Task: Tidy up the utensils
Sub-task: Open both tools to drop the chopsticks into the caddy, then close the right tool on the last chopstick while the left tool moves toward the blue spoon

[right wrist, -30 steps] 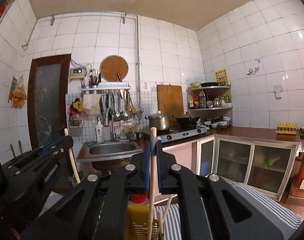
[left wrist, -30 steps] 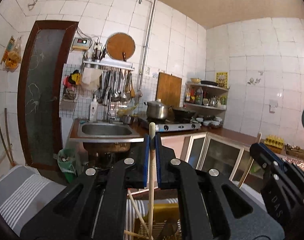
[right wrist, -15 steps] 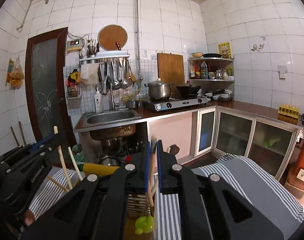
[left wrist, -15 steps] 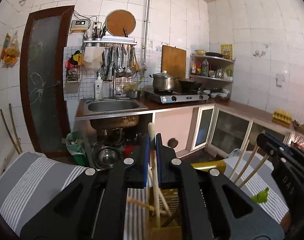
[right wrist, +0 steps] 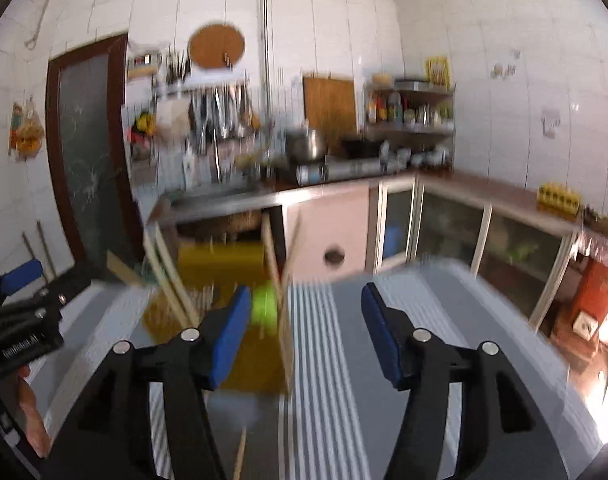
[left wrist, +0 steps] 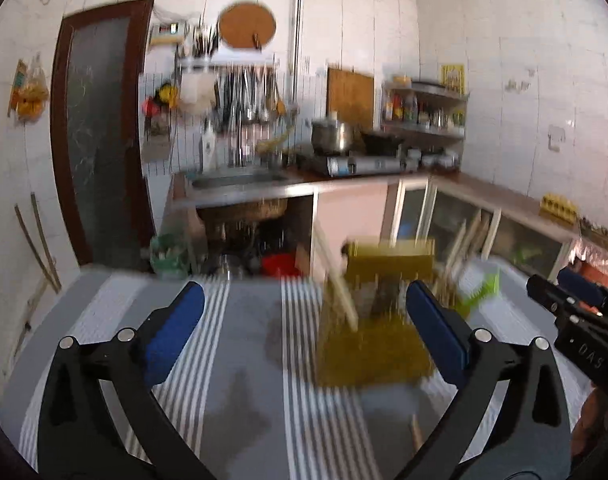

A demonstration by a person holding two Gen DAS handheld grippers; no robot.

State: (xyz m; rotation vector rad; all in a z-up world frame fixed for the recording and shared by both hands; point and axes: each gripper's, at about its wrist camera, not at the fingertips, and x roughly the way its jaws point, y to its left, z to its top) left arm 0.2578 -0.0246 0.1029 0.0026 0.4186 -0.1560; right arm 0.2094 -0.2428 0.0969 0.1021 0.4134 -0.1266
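A yellow slotted utensil basket (left wrist: 375,344) (right wrist: 220,260) stands on a grey striped cloth (left wrist: 244,360) (right wrist: 335,360), blurred by motion. Several wooden chopsticks (left wrist: 337,280) (right wrist: 278,264) lean upright in it, beside a lime-green utensil (left wrist: 481,284) (right wrist: 266,310). My left gripper (left wrist: 302,304) is just in front of the basket, jaws opening wide, nothing between the pads. My right gripper (right wrist: 304,300) is close behind the basket's right side, jaws also opening and empty. Each gripper shows at the edge of the other's view.
A loose wooden stick (right wrist: 240,456) lies on the cloth near the basket. Behind are a sink counter (left wrist: 240,184), a gas stove with a pot (left wrist: 331,136), glass-fronted cabinets (right wrist: 447,232), a brown door (left wrist: 92,128) and an egg tray (right wrist: 557,198).
Both grippers held a wooden chopstick upright and shut. Both have dipped toward the basket, let the chopsticks go into it and opened their jaws.
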